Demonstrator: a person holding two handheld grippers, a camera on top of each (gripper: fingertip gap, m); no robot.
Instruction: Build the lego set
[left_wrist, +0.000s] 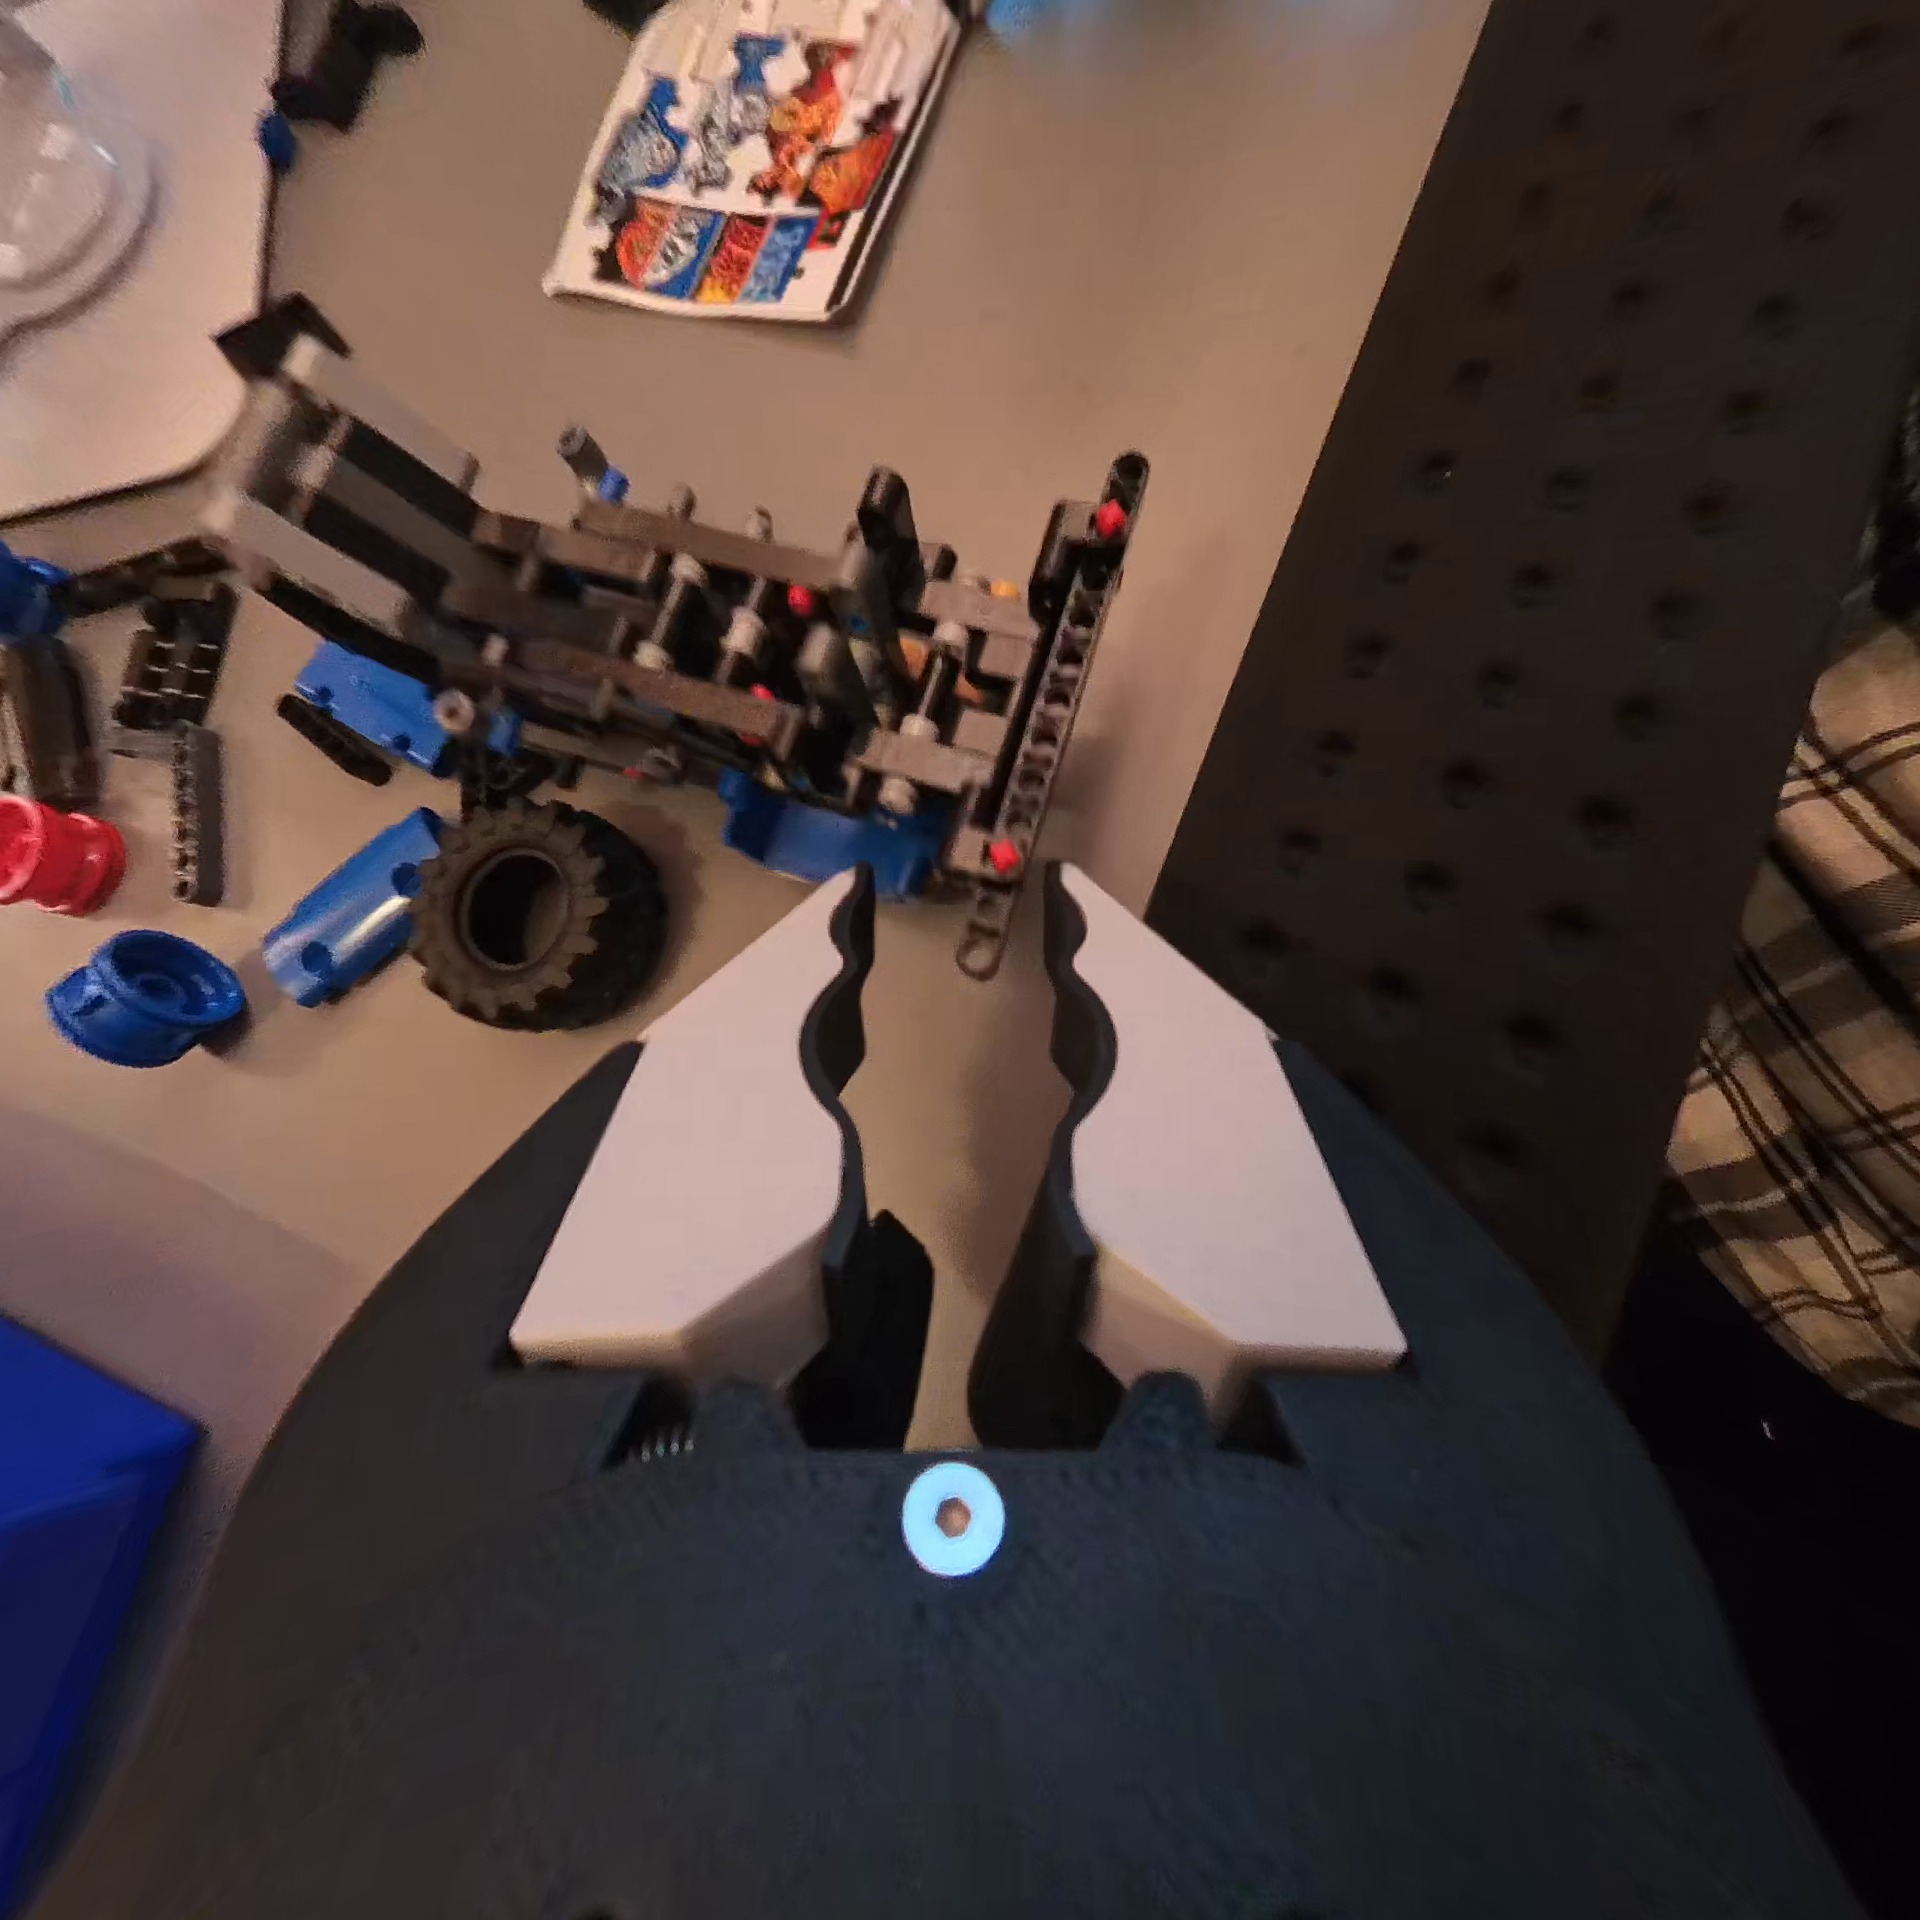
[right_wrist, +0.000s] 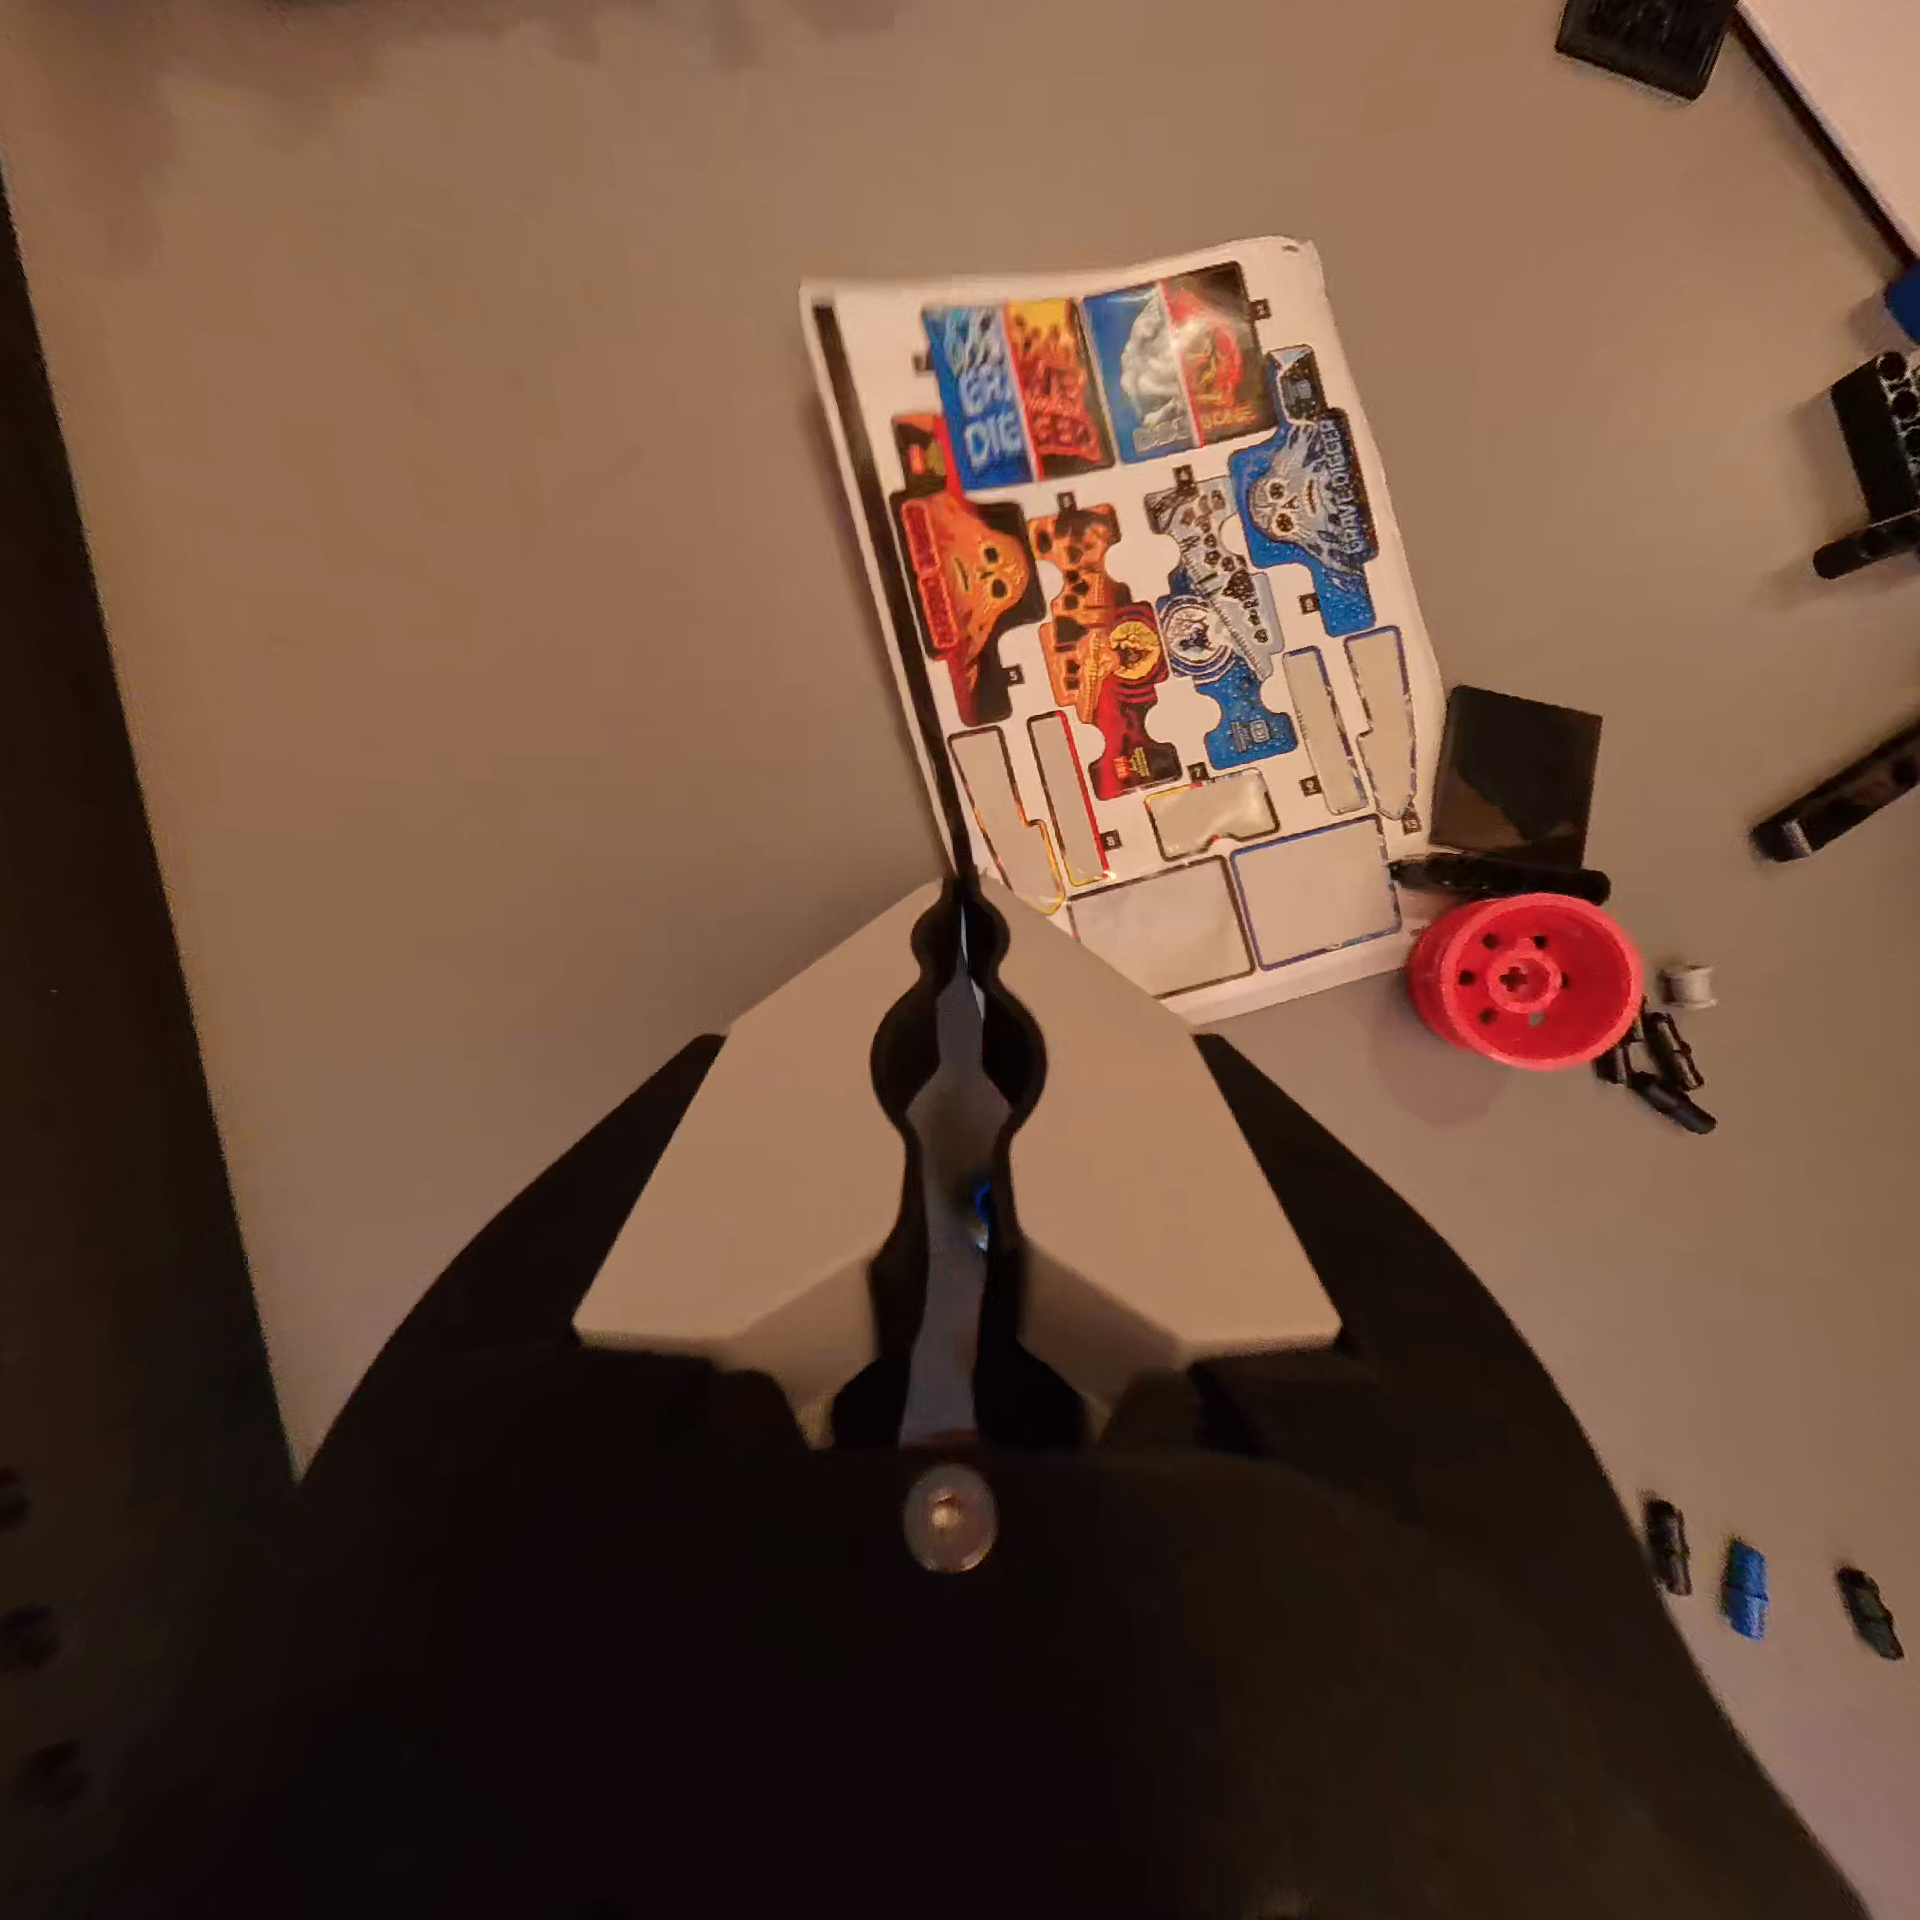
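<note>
The partly built grey, black and blue lego model (left_wrist: 675, 644) lies on the table ahead in the left wrist view. Its long grey holed beam (left_wrist: 1049, 727) ends between my left fingertips. My left gripper (left_wrist: 956, 883) is open and the pads stand clear of the beam on both sides. In the right wrist view my right gripper (right_wrist: 961, 899) is shut on the lower left corner of the sticker sheet (right_wrist: 1143, 623). A thin white edge of the sheet shows between the pads. The sheet also shows at the top of the left wrist view (left_wrist: 748, 156).
A black tyre (left_wrist: 540, 914), blue pieces (left_wrist: 343, 914), a blue rim (left_wrist: 145, 992) and a red wheel (left_wrist: 52, 852) lie left of the model. A black perforated board (left_wrist: 1558, 623) stands at the right. A red wheel (right_wrist: 1522, 982), black panel (right_wrist: 1517, 769) and small pins (right_wrist: 1745, 1600) lie right of the sheet. The left gripper's tips are roughly 25 cm from the right gripper's.
</note>
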